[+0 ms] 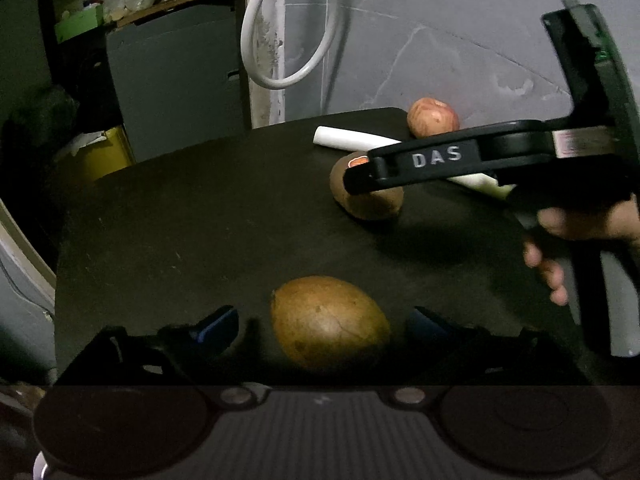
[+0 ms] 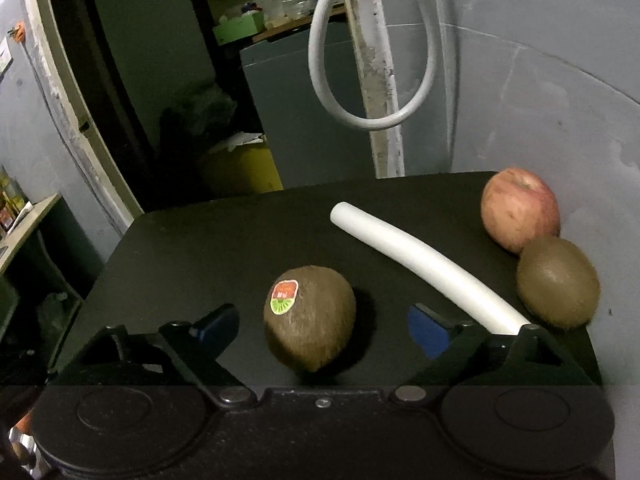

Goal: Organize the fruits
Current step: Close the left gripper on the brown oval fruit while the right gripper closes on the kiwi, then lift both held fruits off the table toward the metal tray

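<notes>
While the left gripper (image 1: 322,326) hangs low over the black table (image 1: 192,224), its blue-padded fingers (image 1: 218,326) stand spread, with a plain brown kiwi (image 1: 330,322) lying on the tabletop between them; neither pad touches the fruit. Farther back in the left wrist view, the right gripper (image 1: 362,178) reaches in from the right, held by the person's right hand (image 1: 568,236), and its black body marked "DAS" crosses in front of a stickered kiwi (image 1: 366,200).

In the right wrist view that stickered kiwi (image 2: 310,318) sits on the table (image 2: 208,248) between the right gripper's (image 2: 324,326) parted fingers (image 2: 428,330), its red-and-green label facing up and to the left. There is a clear gap on each side, so these tongs are released too and grasp nothing.

A white tube (image 2: 424,268) lies diagonally across the table, running from the middle rear toward the right finger. Beyond the tube, at the table's right edge near the grey wall (image 2: 540,100), a red apple (image 2: 520,210) and a third kiwi (image 2: 558,282) rest just beside each other, apparently touching. The apple (image 1: 432,117) and the tube (image 1: 352,140) also show at the table's far edge in the left wrist view. A white hose loop (image 2: 372,44) hangs against the wall behind.
</notes>
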